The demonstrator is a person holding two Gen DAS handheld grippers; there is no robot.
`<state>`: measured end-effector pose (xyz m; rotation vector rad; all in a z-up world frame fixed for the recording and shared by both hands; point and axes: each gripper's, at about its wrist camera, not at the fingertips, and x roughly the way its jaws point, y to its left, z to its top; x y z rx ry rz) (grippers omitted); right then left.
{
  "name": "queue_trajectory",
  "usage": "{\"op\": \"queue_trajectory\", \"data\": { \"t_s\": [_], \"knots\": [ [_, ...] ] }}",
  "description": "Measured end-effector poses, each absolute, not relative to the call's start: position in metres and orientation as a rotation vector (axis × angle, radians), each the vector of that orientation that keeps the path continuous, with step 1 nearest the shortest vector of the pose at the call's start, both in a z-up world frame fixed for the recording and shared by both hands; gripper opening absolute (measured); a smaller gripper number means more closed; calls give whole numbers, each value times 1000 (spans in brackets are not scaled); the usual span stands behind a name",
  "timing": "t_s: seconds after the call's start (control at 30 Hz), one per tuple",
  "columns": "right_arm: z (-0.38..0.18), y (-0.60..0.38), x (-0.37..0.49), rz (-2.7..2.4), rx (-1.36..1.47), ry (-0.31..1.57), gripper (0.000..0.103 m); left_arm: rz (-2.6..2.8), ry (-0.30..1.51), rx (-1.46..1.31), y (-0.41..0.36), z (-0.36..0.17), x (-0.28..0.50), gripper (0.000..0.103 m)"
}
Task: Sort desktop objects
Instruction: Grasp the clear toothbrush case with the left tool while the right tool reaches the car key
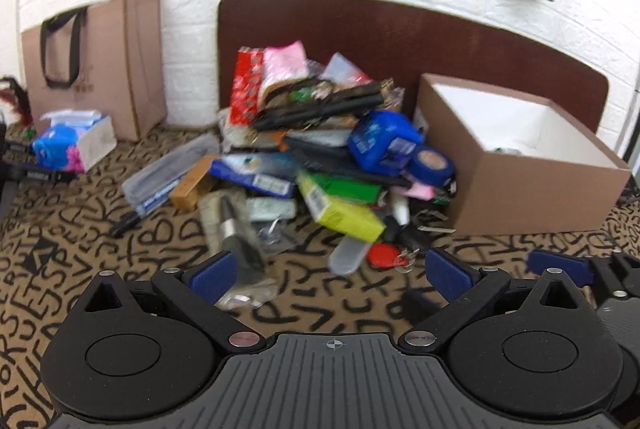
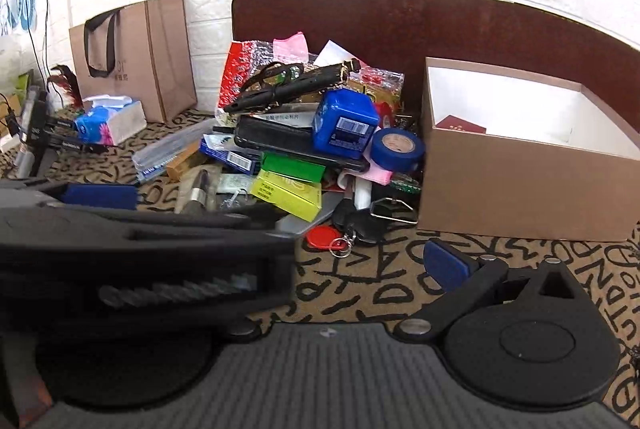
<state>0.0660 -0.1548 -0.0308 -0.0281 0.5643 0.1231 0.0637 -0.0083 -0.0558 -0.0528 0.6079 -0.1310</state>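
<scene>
A heap of mixed desk items lies on the patterned cloth: a blue box (image 1: 380,141) (image 2: 344,125), a blue tape roll (image 1: 434,161) (image 2: 398,149), a yellow-green carton (image 1: 344,213) (image 2: 288,195), a red key fob (image 1: 382,255) (image 2: 322,239) and a plastic-wrapped brush (image 1: 236,233) (image 2: 198,191). My left gripper (image 1: 330,275) is open at the heap's near edge, and the wrapped brush lies just inside its left pad (image 1: 212,275). My right gripper (image 2: 326,265) is open beside it on the right. Only its right pad (image 2: 444,265) shows, because the left gripper's body hides the other.
An open brown cardboard box (image 1: 532,197) (image 2: 520,189) with a white inside stands right of the heap and holds a dark red booklet (image 2: 460,127). A brown paper bag (image 1: 100,69) (image 2: 136,61) and a tissue pack (image 1: 68,145) (image 2: 108,125) stand at the left. A dark headboard backs the heap.
</scene>
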Motion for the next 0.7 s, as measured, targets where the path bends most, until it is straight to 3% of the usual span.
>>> {"op": "queue_trajectory", "data": {
  "t_s": [0.23,0.43,0.5,0.7],
  "knots": [
    [-56,-155,79,160,-27,589,103,-145,659,-69,11,-78,81,102],
    [-70,-156,96,142,-49,594,98,-215,676,-17,1,-91,100,93],
    [-74,-160,102,129,-53,599,96,-226,703,-18,-2,-97,112,85],
    [-84,-174,125,109,-23,631,89,-249,733,-33,-5,-109,138,79]
  ]
}}
